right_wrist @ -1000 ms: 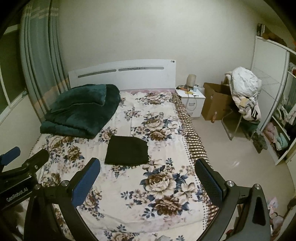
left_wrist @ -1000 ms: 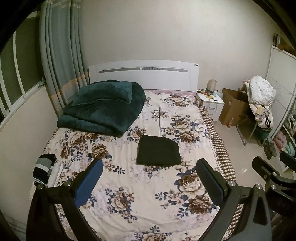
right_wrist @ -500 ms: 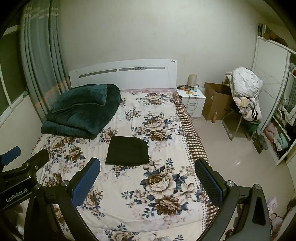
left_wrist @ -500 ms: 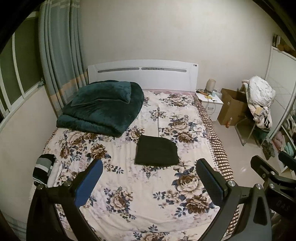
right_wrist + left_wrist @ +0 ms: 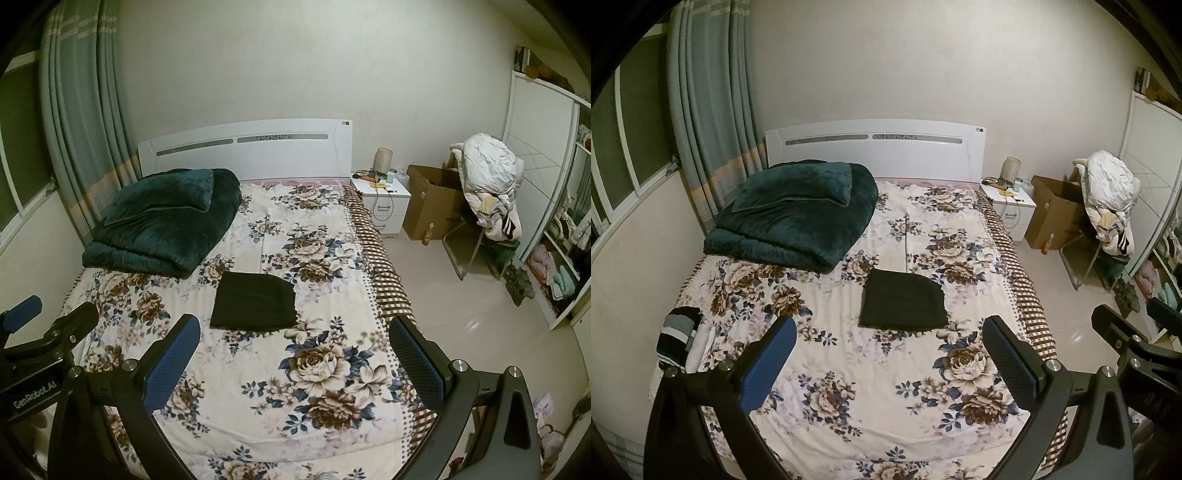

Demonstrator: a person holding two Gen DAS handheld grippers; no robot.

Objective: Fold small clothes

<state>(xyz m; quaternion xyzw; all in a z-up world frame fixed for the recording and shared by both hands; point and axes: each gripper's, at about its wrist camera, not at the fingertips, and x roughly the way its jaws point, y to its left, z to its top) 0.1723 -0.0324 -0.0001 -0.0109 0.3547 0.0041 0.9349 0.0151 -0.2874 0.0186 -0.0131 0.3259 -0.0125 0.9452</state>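
On the floral bed [image 5: 849, 369], the dark folded garment [image 5: 903, 304] is left lying flat mid-mattress while both the left gripper [image 5: 888, 363] and right gripper [image 5: 295, 360] have been backed off a bit, jaws wide apart and empty, so this piece looks pretty much done.

Bedrm w/ floral bed [image 5: 871, 387], white headboard [image 5: 875, 147] — curtains [image 5: 709, 110] left, nightstand [image 5: 1012, 206] right.

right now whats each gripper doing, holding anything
Left gripper: open, holding nothing, above the bed.
Right gripper: open, holding nothing, above the bed.
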